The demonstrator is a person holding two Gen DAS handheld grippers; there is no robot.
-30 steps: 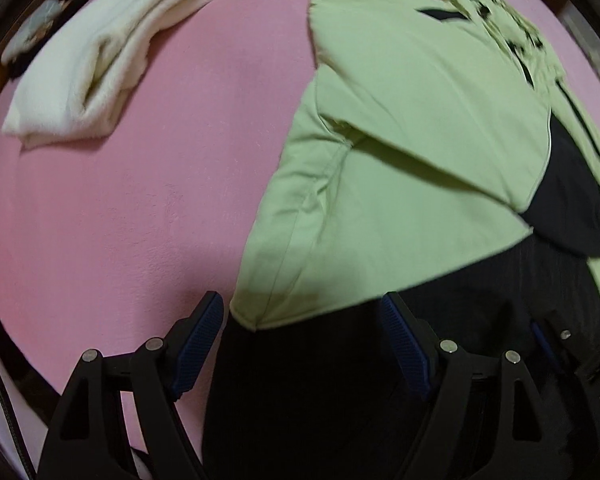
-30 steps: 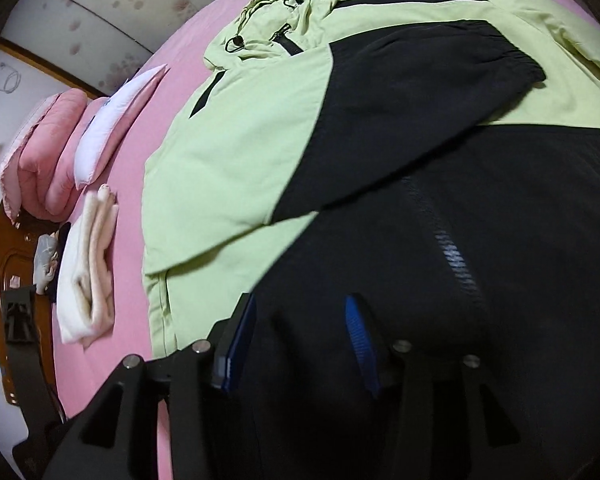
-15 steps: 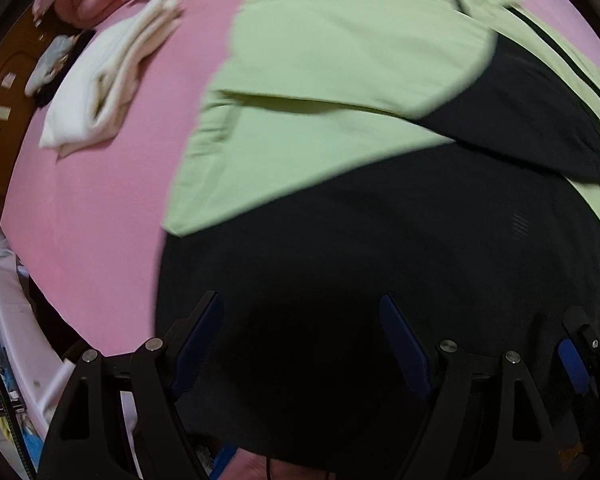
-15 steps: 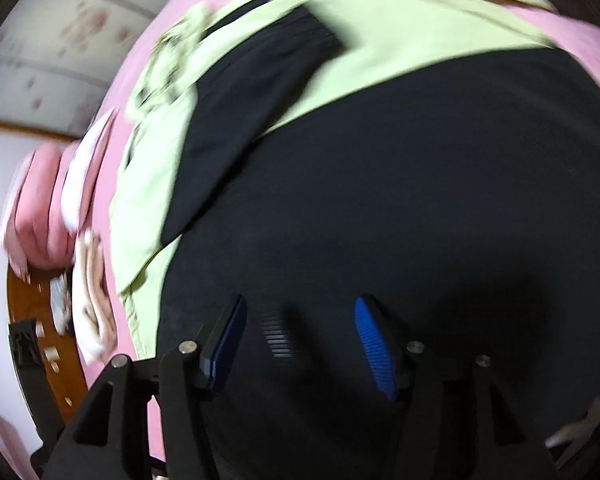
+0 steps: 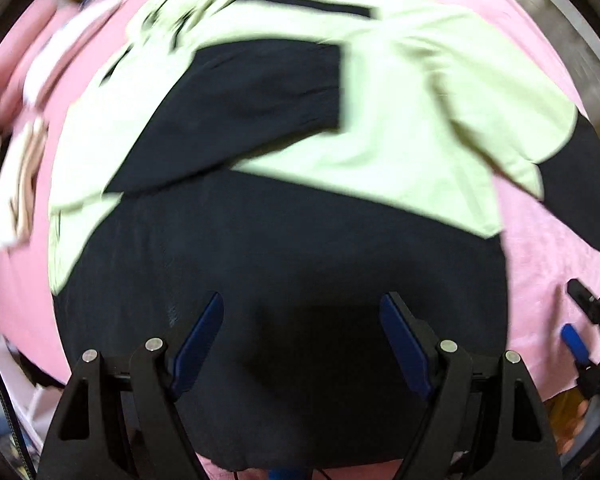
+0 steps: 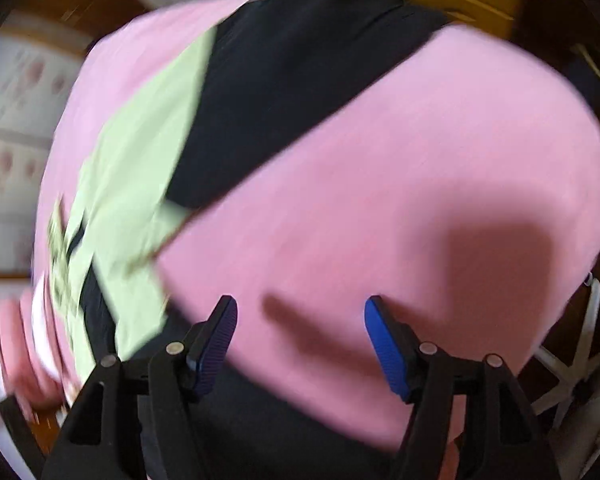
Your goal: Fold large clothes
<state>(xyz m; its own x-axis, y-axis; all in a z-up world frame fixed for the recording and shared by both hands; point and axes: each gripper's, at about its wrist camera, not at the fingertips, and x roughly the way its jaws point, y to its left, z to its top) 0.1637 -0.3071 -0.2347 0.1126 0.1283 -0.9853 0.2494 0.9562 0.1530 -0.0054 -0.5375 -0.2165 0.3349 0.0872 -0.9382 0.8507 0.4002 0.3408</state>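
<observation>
Both views have swung since a second ago — my right tongs (image 6: 300,320) looked at the jacket (image 5: 284,240) then, now mostly at bare pink bed (image 6: 420,168) with the jacket pushed to the left edge of view. Left tongs (image 5: 302,320) now sit over the black lower panel instead of the green corner, and more of the jacket shows. Heavy motion blur in both.

Left tongs released, jaws wide apart, nothing between them; black fabric fills the gap behind them. Right tongs released too, spread over the bed sheet, empty; they show at the right edge of the left view.

Jacket lies spread on the bed, green upper part, black hem nearest me, one black-ended sleeve (image 5: 252,108) folded across the chest, the other sleeve (image 5: 580,184) out to the right. Folded white cloth (image 5: 20,184) lies on the bed, left of the jacket — blurred.
</observation>
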